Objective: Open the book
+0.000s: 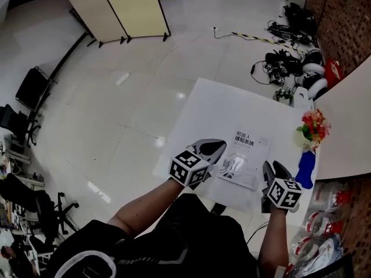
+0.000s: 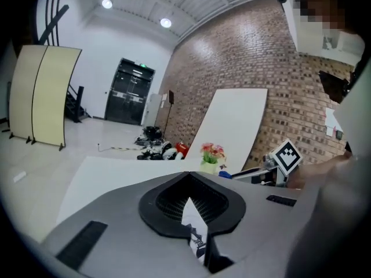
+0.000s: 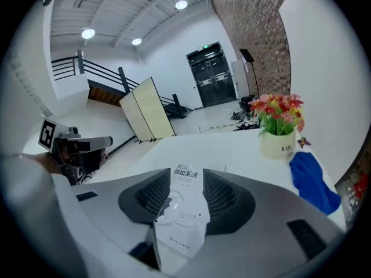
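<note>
One book (image 1: 244,155) lies flat on the white surface (image 1: 220,103), cover closed and facing up, with dark print along the top of the white cover. It sits toward the near edge of the surface, between my two grippers.

1. Left gripper (image 1: 215,148): it stands at the left edge of the book. I cannot tell from the head view whether it touches the cover. In the left gripper view its fingers meet at the tips. Only a narrow wedge remains behind them, and a sliver of the book (image 2: 194,219) shows through that wedge.

2. Right gripper (image 1: 271,167): it stands just beside the right edge of the book. In the right gripper view its fingers stand apart. The book (image 3: 182,213) shows in the gap between them, lying on the surface below. The fingers do not press on it.

3. Surroundings: a blue cloth (image 1: 305,168) lies on the surface to the right of the book. A white pot of flowers (image 1: 313,126) stands just behind the cloth. A large white panel (image 1: 348,126) leans against the brick wall to the right. Cables and equipment (image 1: 290,62) lie on the floor beyond the far end of the surface. A cream folding screen (image 1: 116,7) stands well apart, at the far left.
</note>
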A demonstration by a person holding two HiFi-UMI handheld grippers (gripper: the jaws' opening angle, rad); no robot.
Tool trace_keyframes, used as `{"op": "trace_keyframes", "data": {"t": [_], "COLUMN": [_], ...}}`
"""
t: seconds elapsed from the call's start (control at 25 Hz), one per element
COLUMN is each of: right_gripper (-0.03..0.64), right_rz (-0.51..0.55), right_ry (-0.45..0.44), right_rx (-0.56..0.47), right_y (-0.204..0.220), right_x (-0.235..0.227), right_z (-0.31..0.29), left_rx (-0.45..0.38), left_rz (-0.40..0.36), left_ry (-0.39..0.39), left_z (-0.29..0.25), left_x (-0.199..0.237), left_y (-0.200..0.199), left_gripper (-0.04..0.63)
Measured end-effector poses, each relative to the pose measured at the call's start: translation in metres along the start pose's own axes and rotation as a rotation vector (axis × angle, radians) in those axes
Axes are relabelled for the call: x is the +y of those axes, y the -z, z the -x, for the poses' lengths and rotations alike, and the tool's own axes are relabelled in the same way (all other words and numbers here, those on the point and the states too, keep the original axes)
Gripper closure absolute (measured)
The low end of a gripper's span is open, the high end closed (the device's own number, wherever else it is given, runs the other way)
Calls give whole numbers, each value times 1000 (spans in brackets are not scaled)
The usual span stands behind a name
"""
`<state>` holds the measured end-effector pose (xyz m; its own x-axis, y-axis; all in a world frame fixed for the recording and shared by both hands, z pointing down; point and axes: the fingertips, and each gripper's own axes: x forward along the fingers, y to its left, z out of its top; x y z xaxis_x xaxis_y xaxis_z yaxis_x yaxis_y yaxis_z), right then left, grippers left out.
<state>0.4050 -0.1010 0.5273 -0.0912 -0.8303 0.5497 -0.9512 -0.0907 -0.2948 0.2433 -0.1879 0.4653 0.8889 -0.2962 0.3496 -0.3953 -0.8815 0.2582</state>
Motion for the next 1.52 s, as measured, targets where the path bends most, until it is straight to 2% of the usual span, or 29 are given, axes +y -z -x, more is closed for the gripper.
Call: {"op": "trace_keyframes", "data": {"t": [0.04,0.12,0.16,0.32,0.6,0.72,0.88,1.12,1.28,1.52], "right_gripper": [474,472,443,417,417,417,419,425,494,541], "right_rz": [-30,-97,-119,-146,-199,-240,-261,-230,-256,-289], "right_ry": [-4,3,10,36,87,82,104,119,142,207], "right_rx": [21,60,86,193,285,315,339,379,381,347], "right_y": [4,16,24,53,89,100,105,109,110,107], "right_x": [-7,-20,-26,-43,-52,-53,-57,-55,-56,-60], "right_z": [-9,-27,-34,-58,-79,-84,-86,-86,-86,-82], "left_rx": [26,83,110,201,323,362,376,371,370,368], "left_rz": [12,29,38,82,121,126,137,134,137,147], "left_ry": [-8,-29,-40,-74,-10,0,-5,4,21,17], "left_z": [-8,-20,-25,-46,-72,-71,-71,-70,-68,-62], "left_x": [3,13,18,36,49,52,58,58,54,56], "left_y": [8,26,36,71,118,134,140,140,141,142], "left_gripper": [594,594,594,594,594,594,594,594,594,594]}}
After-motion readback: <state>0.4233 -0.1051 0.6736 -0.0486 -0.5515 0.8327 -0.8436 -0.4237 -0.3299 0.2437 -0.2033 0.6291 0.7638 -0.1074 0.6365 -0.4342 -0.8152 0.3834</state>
